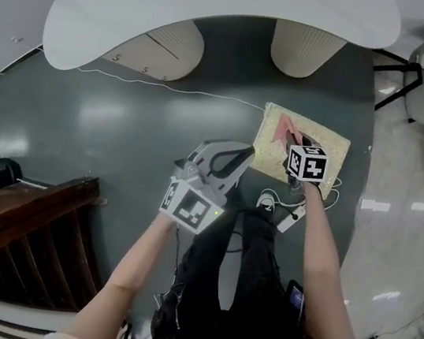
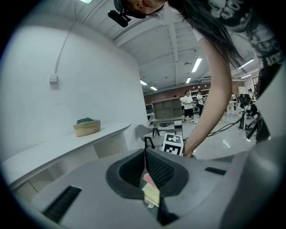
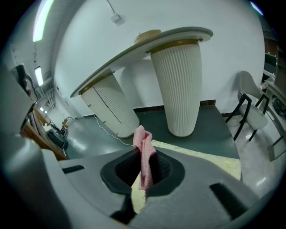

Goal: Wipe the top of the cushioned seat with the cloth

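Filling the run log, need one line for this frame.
right tool: shut on pink cloth | cloth: over cushioned seat | left tool: shut, empty, beside seat

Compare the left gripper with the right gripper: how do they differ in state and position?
The right gripper is clamped on the pink cloth; the left gripper is shut on nothing. The right gripper is over the cushioned seat; the left gripper is beside it, over the floor. Both have jaws together.
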Demonstrator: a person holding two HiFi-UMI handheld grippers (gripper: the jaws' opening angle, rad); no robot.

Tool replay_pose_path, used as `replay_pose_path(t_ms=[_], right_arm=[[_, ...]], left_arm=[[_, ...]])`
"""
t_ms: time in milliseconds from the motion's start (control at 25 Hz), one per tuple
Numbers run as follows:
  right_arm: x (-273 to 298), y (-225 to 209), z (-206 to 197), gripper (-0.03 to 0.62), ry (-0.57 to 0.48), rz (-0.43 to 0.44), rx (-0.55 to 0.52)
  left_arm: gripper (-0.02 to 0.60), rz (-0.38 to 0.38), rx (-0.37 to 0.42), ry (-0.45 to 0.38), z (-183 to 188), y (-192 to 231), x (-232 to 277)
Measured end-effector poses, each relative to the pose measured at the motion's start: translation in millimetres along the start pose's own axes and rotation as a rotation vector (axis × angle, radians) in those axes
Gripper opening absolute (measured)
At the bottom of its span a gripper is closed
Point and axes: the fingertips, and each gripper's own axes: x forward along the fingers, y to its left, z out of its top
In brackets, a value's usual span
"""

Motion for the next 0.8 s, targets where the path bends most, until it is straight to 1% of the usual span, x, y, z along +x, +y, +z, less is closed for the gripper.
replay_pose_path(t_ms=[240, 440, 640, 800], right_arm=[[40, -9, -8, 0.009, 0.054, -0.020, 0.019], [58, -21, -22, 0.009, 0.111, -0.047, 0.016], [54, -46, -40, 0.009, 0.155, -0.109, 0.040], [37, -80, -55, 0.008, 0.176, -0.169, 0.077]], left_arm=[[0.006, -0.012, -0.017, 0.019, -29, 11, 6], [0.006, -0.007, -0.037, 0.031, -45, 21, 10], [0.006, -0.026, -0.041, 0.039, -48, 19, 16], [0.006, -0.050, -0.036, 0.041, -46, 8, 24]])
